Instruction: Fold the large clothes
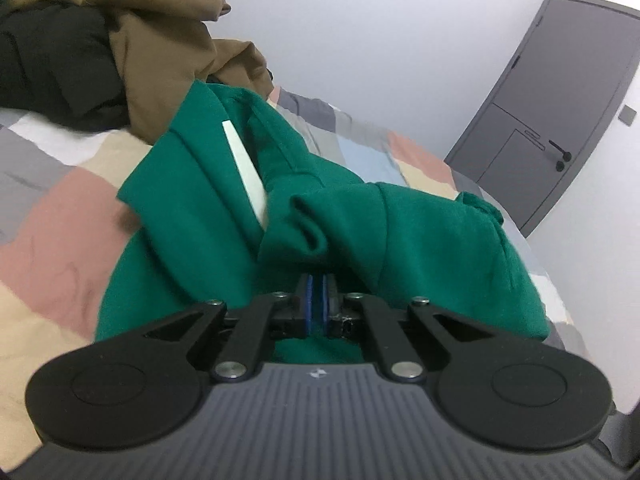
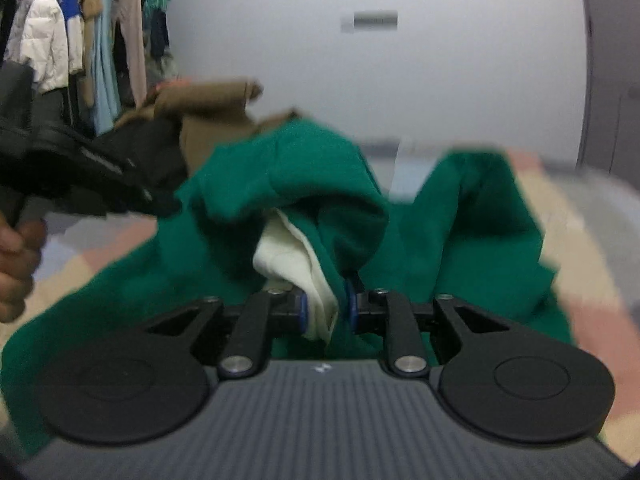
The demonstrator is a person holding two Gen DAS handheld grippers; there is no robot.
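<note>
Left wrist view. One black garment [image 1: 48, 60] lies at 10 o'clock, with one brown garment [image 1: 160, 40] heaped over and beside it at 11 o'clock; both rest on the bed [image 1: 60, 216], whose patchwork cover shows pink, beige, grey and blue squares. One green garment [image 1: 208, 184] fills the centre, bunched in folds, with one white strip [image 1: 246, 168] running along a fold just left of centre. The left gripper [image 1: 319, 300] sits at 6 o'clock, its blue pads pressed together on a fold of the green garment. Bare cover lies open from 7 to 9 o'clock. The bed's far edge runs from 1 to 4 o'clock against a white wall [image 1: 400, 40]. One grey door [image 1: 560, 100] stands at 2 o'clock, well apart from the bed.

Right wrist view (blurred). One rack of hanging clothes [image 2: 80, 32] occupies 10 to 11 o'clock. At 9 o'clock the person's hand [image 2: 16, 256] grips the handle of the other gripper, whose tip meets the green garment [image 2: 460, 232]. The brown garment [image 2: 208, 116] and the black garment [image 2: 152, 148] lie behind, at 11 o'clock. The right gripper [image 2: 325, 308] at 6 o'clock is clamped on a thick bunch: cream lining [image 2: 288, 256] and green cloth between the pads, which stand slightly apart. The green garment spreads from 8 to 3 o'clock over the bed [image 2: 580, 248]. Bare cover shows from 3 to 5 o'clock.
</note>
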